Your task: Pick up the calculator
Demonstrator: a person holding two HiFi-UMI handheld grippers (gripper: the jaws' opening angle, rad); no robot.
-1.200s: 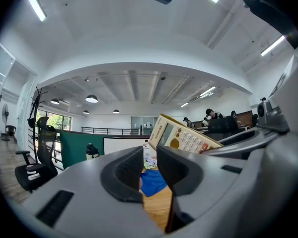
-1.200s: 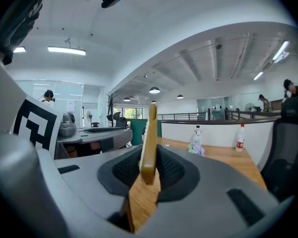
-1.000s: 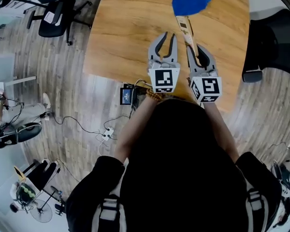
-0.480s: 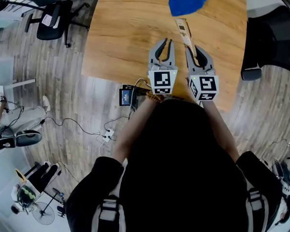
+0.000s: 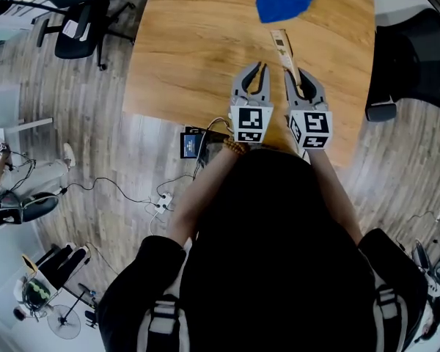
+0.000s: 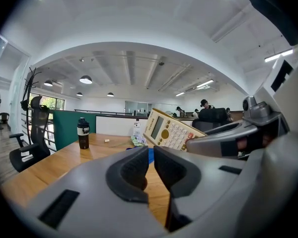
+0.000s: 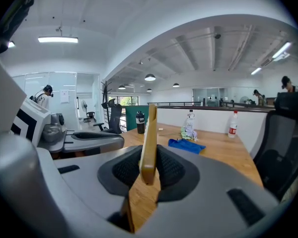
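Table (image 5: 183,57) filling upper centre of head view; cloth (image 5: 282,0) lying near top edge, calculator (image 5: 284,50) lying below it, right gripper (image 5: 297,73) below that, left gripper (image 5: 258,66) sitting just left, chair (image 5: 81,24) standing upper left.

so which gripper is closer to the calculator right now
Right. The right gripper is shut on the calculator at its near end. The left gripper sits beside it on the left, not touching; its jaws have just been closing on nothing.

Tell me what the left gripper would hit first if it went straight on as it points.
Likely the tabletop just past the left gripper tips; the blue cloth lies further along that line, depth unclear. Its jaws have just been closing, with nothing between them.
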